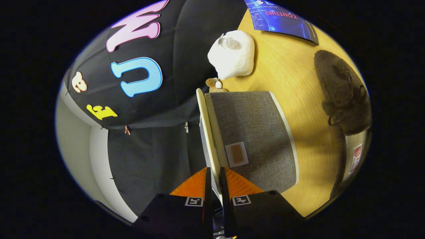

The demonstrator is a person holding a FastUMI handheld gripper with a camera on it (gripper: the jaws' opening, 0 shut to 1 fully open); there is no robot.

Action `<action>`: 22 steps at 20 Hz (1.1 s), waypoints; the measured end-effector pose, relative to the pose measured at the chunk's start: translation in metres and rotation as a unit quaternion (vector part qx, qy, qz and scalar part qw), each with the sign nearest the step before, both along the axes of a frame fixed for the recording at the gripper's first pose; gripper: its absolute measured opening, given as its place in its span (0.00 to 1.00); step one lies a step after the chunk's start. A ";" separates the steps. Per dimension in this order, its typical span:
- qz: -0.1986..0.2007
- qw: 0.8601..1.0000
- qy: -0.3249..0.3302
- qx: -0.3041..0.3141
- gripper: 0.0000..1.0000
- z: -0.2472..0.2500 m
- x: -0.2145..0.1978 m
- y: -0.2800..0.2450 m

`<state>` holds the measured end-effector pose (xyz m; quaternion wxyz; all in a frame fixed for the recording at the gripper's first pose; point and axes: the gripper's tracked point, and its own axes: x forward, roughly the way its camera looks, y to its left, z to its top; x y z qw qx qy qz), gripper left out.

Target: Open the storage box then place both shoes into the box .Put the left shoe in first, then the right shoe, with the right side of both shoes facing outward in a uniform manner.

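Observation:
The storage box (255, 126) is grey fabric with pale trim and stands on the wooden table (298, 76) just ahead of my fingers. Its thin pale lid edge (207, 126) runs away from me and passes between my two fingers. My gripper (214, 182) is shut on that lid edge, one finger on each side. Beyond the box on the right lies a brown fuzzy shoe (342, 89). A second shoe (352, 156) rests next to it, its pale sole with a red label turned toward me.
A white plush toy (234, 54) sits on the table past the far end of the box, with a small tan figure (214, 84) beside it. A blue printed sheet (282, 20) lies farther back. The black cloth wall (149, 146) hangs left of the lid.

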<state>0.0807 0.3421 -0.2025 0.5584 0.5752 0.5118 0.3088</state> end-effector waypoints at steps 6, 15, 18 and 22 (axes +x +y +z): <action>0.001 1.000 -0.018 0.010 0.07 0.032 0.003 -0.006; 0.044 0.984 -0.145 -0.096 0.05 0.123 0.014 0.032; 0.056 0.967 -0.190 -0.159 0.06 0.145 0.019 0.055; 0.070 0.957 -0.218 -0.177 0.07 0.174 0.017 0.093</action>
